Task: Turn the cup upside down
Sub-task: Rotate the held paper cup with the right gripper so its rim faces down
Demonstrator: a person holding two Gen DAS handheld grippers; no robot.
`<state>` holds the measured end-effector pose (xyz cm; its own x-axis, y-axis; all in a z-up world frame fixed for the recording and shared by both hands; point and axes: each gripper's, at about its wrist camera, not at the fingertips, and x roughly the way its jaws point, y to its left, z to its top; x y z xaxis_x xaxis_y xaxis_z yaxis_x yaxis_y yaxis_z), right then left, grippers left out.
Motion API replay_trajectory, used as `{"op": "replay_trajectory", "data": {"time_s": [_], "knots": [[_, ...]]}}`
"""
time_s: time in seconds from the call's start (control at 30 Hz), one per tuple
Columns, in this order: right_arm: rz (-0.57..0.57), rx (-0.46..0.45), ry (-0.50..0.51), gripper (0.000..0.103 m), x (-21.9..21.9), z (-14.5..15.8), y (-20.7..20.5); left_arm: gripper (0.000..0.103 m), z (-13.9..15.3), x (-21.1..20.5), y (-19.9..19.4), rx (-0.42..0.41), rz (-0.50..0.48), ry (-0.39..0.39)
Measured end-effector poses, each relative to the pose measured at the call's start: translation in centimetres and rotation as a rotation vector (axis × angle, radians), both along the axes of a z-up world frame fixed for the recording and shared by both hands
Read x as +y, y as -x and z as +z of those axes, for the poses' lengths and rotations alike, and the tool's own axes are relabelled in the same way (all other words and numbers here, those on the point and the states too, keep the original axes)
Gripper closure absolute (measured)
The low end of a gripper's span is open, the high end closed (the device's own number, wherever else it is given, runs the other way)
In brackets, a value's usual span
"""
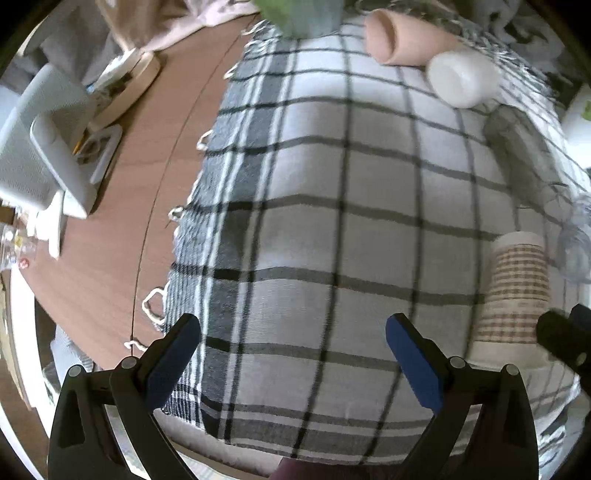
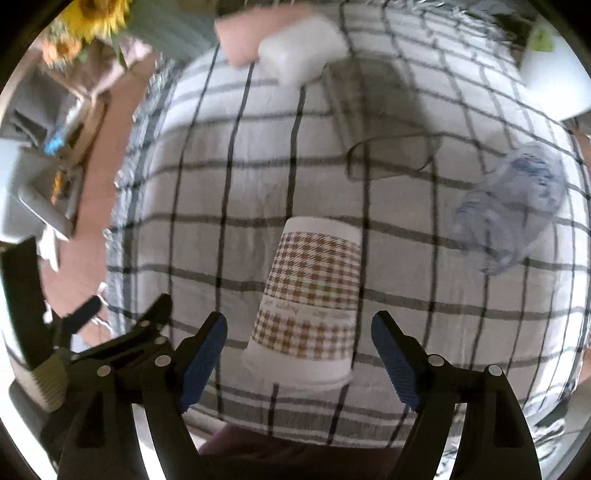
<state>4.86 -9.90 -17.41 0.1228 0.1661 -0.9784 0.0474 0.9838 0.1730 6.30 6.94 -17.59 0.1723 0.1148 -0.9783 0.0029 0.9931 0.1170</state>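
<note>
1. Left wrist view: your left gripper (image 1: 293, 330) hangs over the grey-and-white checked cloth (image 1: 332, 206) with its blue-padded fingers (image 1: 413, 363) spread wide and nothing between them. The paper cup with the brown houndstooth print (image 1: 517, 295) stands off to the right of those fingers, wide rim down on the cloth, narrow base up. A black part of your right gripper (image 1: 565, 341) shows just beside the cup at the right edge. Farther off lie a pink cup on its side (image 1: 399, 35) and a white cup on its side (image 1: 461, 77), close together. A clear plastic cup (image 1: 576, 243), blurred, lies past the paper cup. Left of the cloth is bare brown wooden tabletop (image 1: 122, 206), with a white stand (image 1: 62, 155) on it.

2. Right wrist view: your right gripper (image 2: 299, 343) has its fingers (image 2: 393, 360) spread apart on either side of the paper cup (image 2: 310, 295), not touching it. The cup sits rim down, just ahead of the fingertips. Beyond it a clear glass tumbler lies on its side (image 2: 384, 122), and the clear plastic cup (image 2: 509, 206) lies to the right, well apart from the paper cup. The white cup (image 2: 303, 48) and pink cup (image 2: 236, 40) are blurred at the far edge, beside yellow sunflowers (image 2: 92, 18). Your left gripper (image 2: 122, 332) shows at lower left.
</note>
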Motion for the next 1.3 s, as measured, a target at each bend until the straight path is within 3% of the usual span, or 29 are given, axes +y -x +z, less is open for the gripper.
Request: {"op": "replay_trajectory", "data": {"time_s": [0.17, 0.37, 0.6, 0.8, 1.03, 1.1, 1.23, 1.3], "knots": [[-0.141, -0.090, -0.001, 0.023, -3.4, 3.3, 2.0, 0.001, 1.9, -2.8, -0.6, -0.014, -0.083, 0.062], [-0.285, -0.147, -0.022, 0.023, -7.6, 5.0, 2.8, 0.001, 3.4, -7.6, -1.8, -0.012, -0.190, 0.119], [-0.409, -0.166, -0.040, 0.023, -12.1, 5.4, 4.3, 0.001, 2.9, -12.1, -3.2, 0.049, -0.254, 0.149], [-0.469, -0.166, -0.051, 0.023, -14.1, 4.9, 4.5, 0.003, 0.7, -14.4, -4.8, 0.135, -0.276, 0.172], [-0.481, -0.137, -0.063, 0.023, -15.0, 3.7, 3.9, 0.015, -1.0, -15.8, -5.8, 0.182, -0.262, 0.167], [-0.482, -0.128, -0.069, 0.023, -15.2, 3.3, 3.8, 0.026, -1.4, -16.3, -6.2, 0.185, -0.262, 0.157], [-0.485, -0.118, -0.068, 0.023, -15.5, 2.9, 3.6, 0.032, -2.2, -17.0, -6.8, 0.204, -0.260, 0.156], [-0.480, -0.116, -0.065, 0.023, -15.5, 2.8, 3.6, 0.046, -2.5, -17.2, -6.9, 0.215, -0.254, 0.161]]}}
